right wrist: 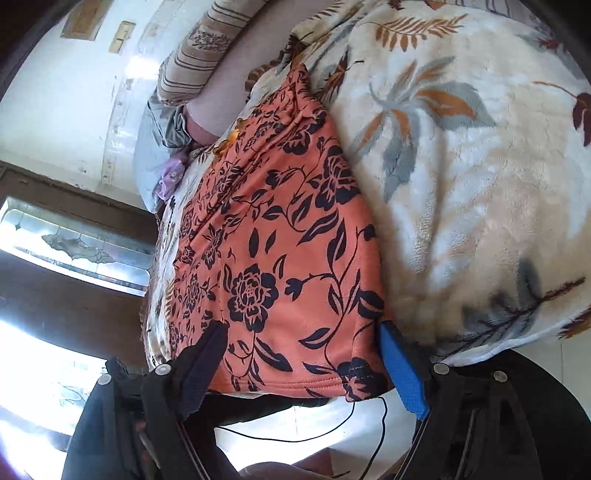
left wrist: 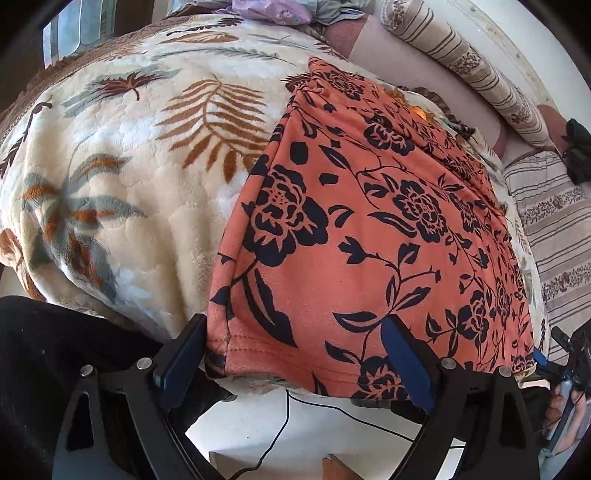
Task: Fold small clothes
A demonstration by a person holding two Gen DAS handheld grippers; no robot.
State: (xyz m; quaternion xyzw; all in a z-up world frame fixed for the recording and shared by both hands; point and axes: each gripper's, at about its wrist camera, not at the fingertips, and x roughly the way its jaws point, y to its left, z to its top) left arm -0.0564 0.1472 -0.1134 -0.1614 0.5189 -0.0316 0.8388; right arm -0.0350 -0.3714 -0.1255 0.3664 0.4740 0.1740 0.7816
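Observation:
An orange garment with a black flower print point(left wrist: 369, 229) lies flat on a cream leaf-patterned blanket point(left wrist: 129, 166), its hem at the near edge. My left gripper point(left wrist: 295, 362) is open, its blue fingers point(left wrist: 406, 362) straddling the hem's left corner. The same garment shows in the right wrist view point(right wrist: 280, 258). My right gripper point(right wrist: 303, 365) is open, its fingers point(right wrist: 402, 373) either side of the hem's right corner. The right gripper also shows at the far right of the left wrist view point(left wrist: 569, 354).
Striped pillows point(left wrist: 461, 62) and a striped cushion point(left wrist: 561, 229) lie along the wall behind the garment. Other clothes point(left wrist: 273, 11) are heaped at the far end. A black cable point(left wrist: 332, 406) runs over the white floor below the bed edge. A window point(right wrist: 74, 243) is to the left.

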